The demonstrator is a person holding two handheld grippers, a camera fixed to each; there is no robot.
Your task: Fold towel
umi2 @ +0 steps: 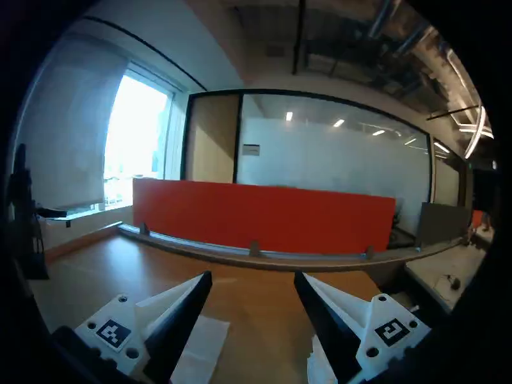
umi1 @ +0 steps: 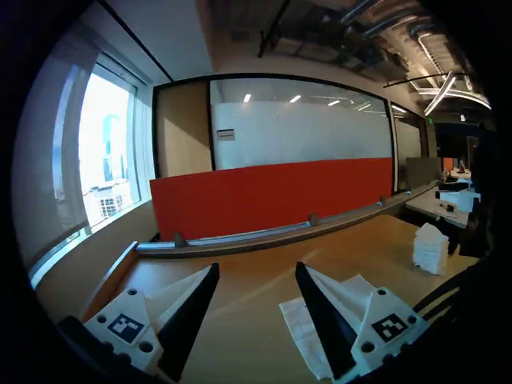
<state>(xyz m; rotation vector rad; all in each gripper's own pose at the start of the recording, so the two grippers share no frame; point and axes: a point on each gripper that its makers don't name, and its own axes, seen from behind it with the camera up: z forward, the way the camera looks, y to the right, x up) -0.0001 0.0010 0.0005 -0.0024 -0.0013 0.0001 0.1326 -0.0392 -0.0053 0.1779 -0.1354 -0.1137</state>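
Note:
A white towel (umi1: 307, 323) lies flat on the wooden table (umi1: 256, 281), partly under the right finger of my left gripper (umi1: 257, 269), which stands open above the table with nothing between its fingers. In the right gripper view, a flat white towel (umi2: 201, 349) lies low between the fingers, and a further bit of white cloth (umi2: 317, 368) peeks beside the right finger. My right gripper (umi2: 253, 276) is open too, held above the wooden table (umi2: 256, 307) and touching nothing.
A stack of folded white towels (umi1: 430, 248) sits on the table's right side. An orange divider panel (umi1: 269, 192) with a grey rail runs along the table's far edge. Windows stand to the left, another desk (umi1: 441, 208) to the far right.

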